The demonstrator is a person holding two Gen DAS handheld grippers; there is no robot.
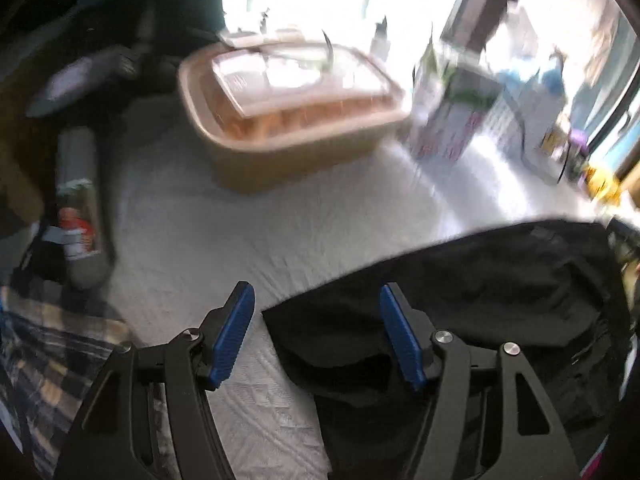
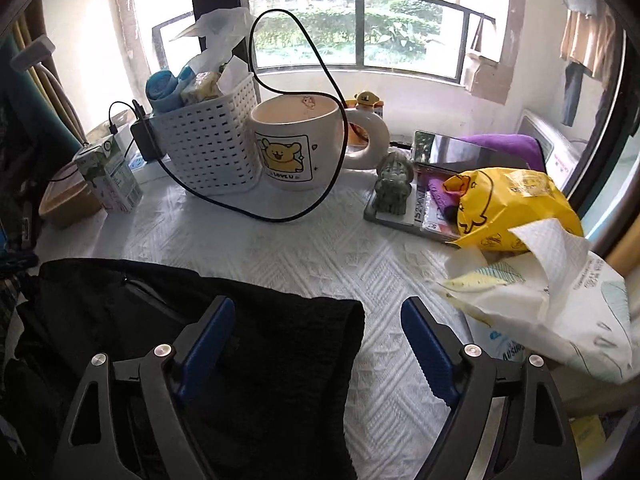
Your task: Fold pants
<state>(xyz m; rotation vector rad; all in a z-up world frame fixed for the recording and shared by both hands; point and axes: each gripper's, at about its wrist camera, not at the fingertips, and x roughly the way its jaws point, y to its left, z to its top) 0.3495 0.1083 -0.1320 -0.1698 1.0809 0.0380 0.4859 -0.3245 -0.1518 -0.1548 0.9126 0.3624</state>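
The black pants lie bunched on the white textured cloth. In the left wrist view they fill the lower right; my left gripper is open, its jaws straddling the pants' left edge. In the right wrist view the pants fill the lower left. My right gripper is open over their right edge, the left pad above the fabric, the right pad above bare cloth. Neither gripper holds anything.
A tan lidded container, a grey bottle and plaid fabric lie left. A white basket, a bear mug, a black cable, a yellow bag and a tissue pack crowd the far and right sides.
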